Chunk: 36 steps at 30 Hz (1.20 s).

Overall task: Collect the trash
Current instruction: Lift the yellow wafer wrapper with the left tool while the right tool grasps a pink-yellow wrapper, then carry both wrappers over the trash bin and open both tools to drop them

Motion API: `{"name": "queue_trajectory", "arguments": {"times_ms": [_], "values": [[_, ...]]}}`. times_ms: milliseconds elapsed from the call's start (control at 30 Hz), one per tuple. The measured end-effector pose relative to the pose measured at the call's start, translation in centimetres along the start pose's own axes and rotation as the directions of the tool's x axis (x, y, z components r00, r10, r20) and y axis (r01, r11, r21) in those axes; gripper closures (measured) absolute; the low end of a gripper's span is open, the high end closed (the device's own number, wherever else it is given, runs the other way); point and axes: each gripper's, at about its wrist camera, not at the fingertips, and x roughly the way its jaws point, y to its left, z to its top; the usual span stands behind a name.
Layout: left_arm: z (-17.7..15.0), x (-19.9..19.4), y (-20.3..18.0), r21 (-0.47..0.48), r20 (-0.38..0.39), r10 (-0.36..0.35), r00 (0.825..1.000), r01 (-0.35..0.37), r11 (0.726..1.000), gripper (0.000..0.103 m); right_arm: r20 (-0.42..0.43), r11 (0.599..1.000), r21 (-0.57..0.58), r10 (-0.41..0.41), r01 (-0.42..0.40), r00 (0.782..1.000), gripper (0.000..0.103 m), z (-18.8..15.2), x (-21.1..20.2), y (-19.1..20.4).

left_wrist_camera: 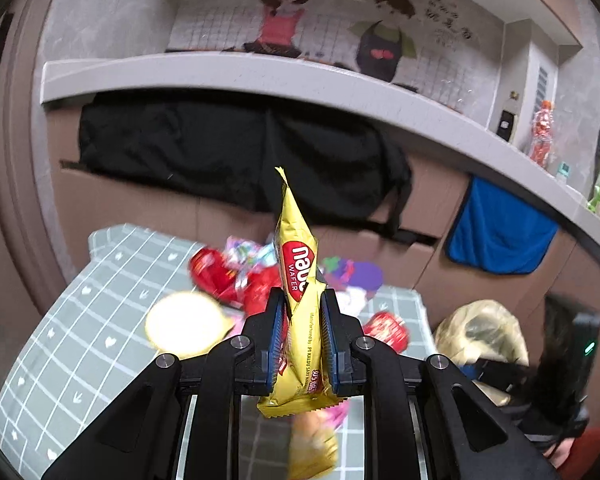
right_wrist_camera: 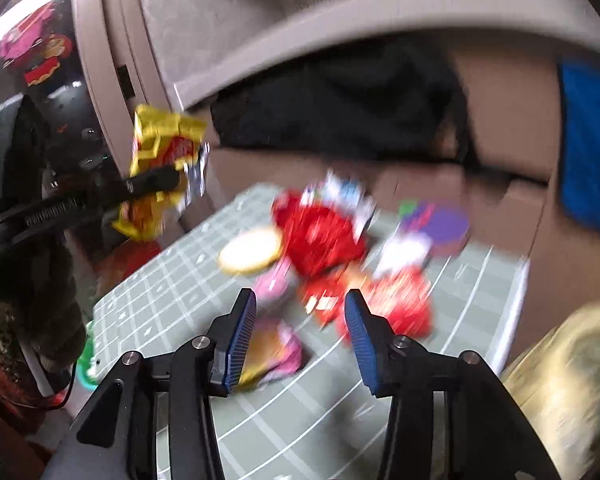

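My left gripper (left_wrist_camera: 300,308) is shut on a yellow wafer wrapper (left_wrist_camera: 298,264) and holds it upright above the table; the wrapper (right_wrist_camera: 160,160) shows in the right wrist view too, held high at the left. My right gripper (right_wrist_camera: 300,312) is open and empty, low over the green checked tablecloth (right_wrist_camera: 172,304). Just beyond its fingers lie red wrappers (right_wrist_camera: 324,240), a pink and gold wrapper (right_wrist_camera: 280,352), a purple wrapper (right_wrist_camera: 440,224) and a pale round lid (right_wrist_camera: 250,256). The pile also shows in the left wrist view (left_wrist_camera: 228,276).
A gold trash bag (right_wrist_camera: 572,380) stands off the table's right edge, also in the left wrist view (left_wrist_camera: 480,332). Behind the table are a cardboard box (left_wrist_camera: 140,200) draped with black cloth, a blue towel (left_wrist_camera: 500,232) and a grey counter (left_wrist_camera: 260,76).
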Motion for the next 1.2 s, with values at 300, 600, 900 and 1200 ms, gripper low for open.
{"name": "queue_trajectory", "arguments": {"times_ms": [300, 600, 900, 1200], "values": [[-2.9, -0.5, 6.3, -0.098, -0.056, 0.053, 0.997, -0.059, 0.993, 0.083, -0.14, 0.993, 0.065, -0.085, 0.094, 0.987, 0.059, -2.9, 9.0, 0.8], [-2.7, -1.2, 6.3, -0.085, -0.038, 0.07, 0.997, -0.073, 0.994, 0.083, -0.123, 0.997, -0.032, -0.068, 0.064, 0.99, 0.092, -0.3, 8.7, 2.1], [1.7, -1.1, -4.1, 0.064, 0.095, -0.019, 0.995, 0.013, 0.998, 0.083, 0.23, 0.974, -0.084, -0.188, 0.212, 0.955, 0.092, 5.7, -5.8, 0.2], [4.3, 0.6, -15.7, 0.188, 0.137, -0.15, 0.979, 0.123, 0.974, 0.083, 0.386, 0.911, -0.041, -0.365, 0.411, 0.847, 0.092, 6.3, -15.8, -5.5]]}}
